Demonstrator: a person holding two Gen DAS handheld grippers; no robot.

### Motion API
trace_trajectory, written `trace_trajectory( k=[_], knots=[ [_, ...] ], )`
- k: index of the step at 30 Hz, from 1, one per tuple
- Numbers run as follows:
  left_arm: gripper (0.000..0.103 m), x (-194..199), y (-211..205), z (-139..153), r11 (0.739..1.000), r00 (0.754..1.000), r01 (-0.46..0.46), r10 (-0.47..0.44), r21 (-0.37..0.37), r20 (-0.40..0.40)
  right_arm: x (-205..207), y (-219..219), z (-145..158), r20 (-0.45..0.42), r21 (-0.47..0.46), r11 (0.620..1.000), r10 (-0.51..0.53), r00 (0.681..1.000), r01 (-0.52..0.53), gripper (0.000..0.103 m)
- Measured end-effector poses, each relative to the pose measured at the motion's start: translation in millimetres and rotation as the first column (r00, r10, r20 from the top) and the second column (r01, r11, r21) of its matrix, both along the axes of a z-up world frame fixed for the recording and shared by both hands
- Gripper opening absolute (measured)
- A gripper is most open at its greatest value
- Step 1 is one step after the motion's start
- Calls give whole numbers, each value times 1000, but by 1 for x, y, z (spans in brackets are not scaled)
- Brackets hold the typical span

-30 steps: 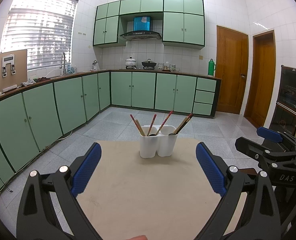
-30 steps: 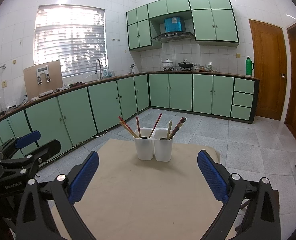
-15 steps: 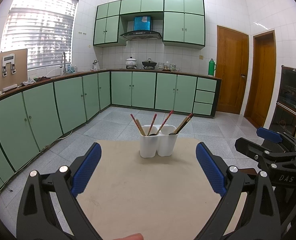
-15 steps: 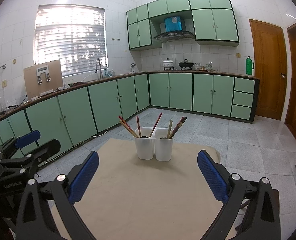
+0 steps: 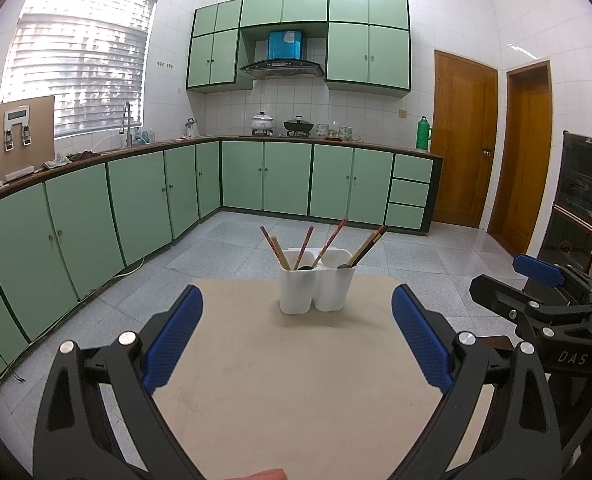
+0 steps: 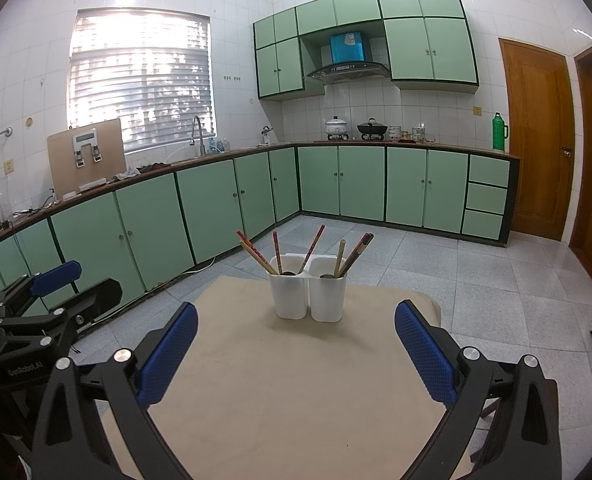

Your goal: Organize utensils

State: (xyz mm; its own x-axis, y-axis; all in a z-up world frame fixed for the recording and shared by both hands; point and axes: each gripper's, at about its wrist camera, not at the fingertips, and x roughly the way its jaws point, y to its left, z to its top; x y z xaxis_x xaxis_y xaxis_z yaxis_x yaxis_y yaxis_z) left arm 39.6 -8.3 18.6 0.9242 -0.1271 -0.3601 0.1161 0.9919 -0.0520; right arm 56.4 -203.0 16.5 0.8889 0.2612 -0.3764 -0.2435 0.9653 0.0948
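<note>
A kitchen fills both views: mint-green base cabinets (image 5: 264,178) run along the back and left walls under a dark worktop, with matching wall cabinets (image 5: 348,54) in the upper centre around a range hood (image 5: 282,68). A window with white blinds (image 5: 76,76) glows in the upper left, and two brown wooden doors (image 5: 462,144) stand at the right. The floor is grey speckled tile (image 5: 224,240).

A beige table (image 5: 296,380) takes up the lower middle of each frame. Toward its far edge, near the centre of the picture, stands the white two-compartment utensil holder (image 5: 316,290). Red-patterned chopsticks (image 5: 306,242) lean out of its left compartment, and darker chopsticks (image 5: 370,246) lean to the right out of the right compartment; a dark spoon-like shape shows at each rim, too small to identify.

The left gripper (image 5: 296,334) sits at the bottom of its own view, its blue-padded fingers (image 5: 174,340) spread wide with nothing between them. The right gripper (image 6: 296,348) is likewise released, blue pads (image 6: 424,348) far apart over the bare table and well short of the holder. Each gripper also appears at the edge of the other's view. A fingertip (image 5: 262,474) peeks in at the bottom edge of the left view.
</note>
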Motion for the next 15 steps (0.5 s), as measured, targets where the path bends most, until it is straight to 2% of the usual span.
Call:
trace_trajectory(
  k=[15],
  knots=[
    [93, 4, 0, 1, 1000, 1000, 4, -4, -13, -13, 0, 0, -4, -5, -3, 1000, -1, 1000, 1, 97]
  ],
)
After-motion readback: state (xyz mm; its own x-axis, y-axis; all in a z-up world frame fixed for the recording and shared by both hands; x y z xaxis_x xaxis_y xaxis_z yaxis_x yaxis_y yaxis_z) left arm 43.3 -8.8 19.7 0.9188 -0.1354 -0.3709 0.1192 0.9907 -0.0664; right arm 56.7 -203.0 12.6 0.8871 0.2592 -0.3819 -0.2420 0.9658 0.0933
